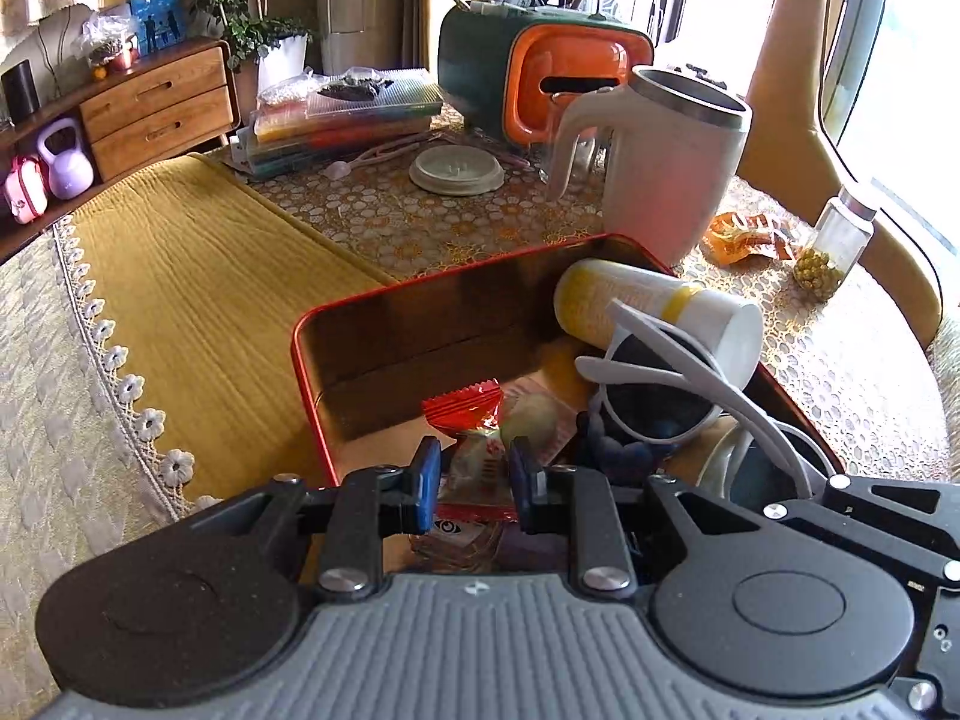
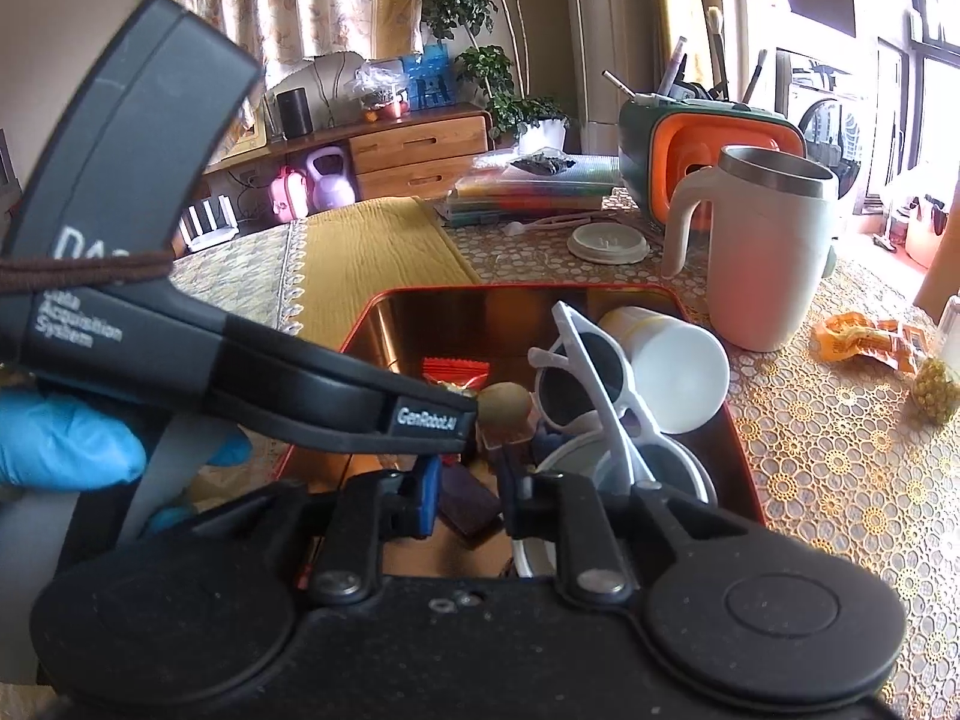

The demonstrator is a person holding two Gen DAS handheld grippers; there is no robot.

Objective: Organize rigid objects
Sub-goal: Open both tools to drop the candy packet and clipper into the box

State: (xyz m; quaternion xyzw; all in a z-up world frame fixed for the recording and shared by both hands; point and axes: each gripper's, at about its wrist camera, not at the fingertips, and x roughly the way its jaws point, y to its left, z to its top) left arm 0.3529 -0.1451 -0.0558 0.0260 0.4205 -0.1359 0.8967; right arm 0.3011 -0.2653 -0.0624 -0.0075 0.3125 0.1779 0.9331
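A red-rimmed tin box (image 1: 312, 324) (image 2: 384, 306) stands on the table. In it lie white sunglasses (image 1: 660, 396) (image 2: 594, 384), a yellow-and-white bottle (image 1: 630, 300) (image 2: 678, 372) on its side, a red snack packet (image 1: 462, 408) (image 2: 456, 369) and a round brownish fruit (image 1: 528, 420) (image 2: 504, 405). My left gripper (image 1: 471, 480) hovers over the box, its jaws open with a small gap around a packet below. Its body shows in the right wrist view (image 2: 252, 360). My right gripper (image 2: 471, 495) is open over the box's near end, empty.
A white mug (image 1: 666, 180) (image 2: 774, 252) stands behind the box, with a round lid (image 1: 456, 171), an orange-and-green holder (image 1: 540, 78) and stacked plastic cases (image 1: 342, 114). An orange wrapper (image 1: 744, 237) and a small jar (image 1: 834, 246) lie right. A yellow runner (image 1: 192, 276) lies left.
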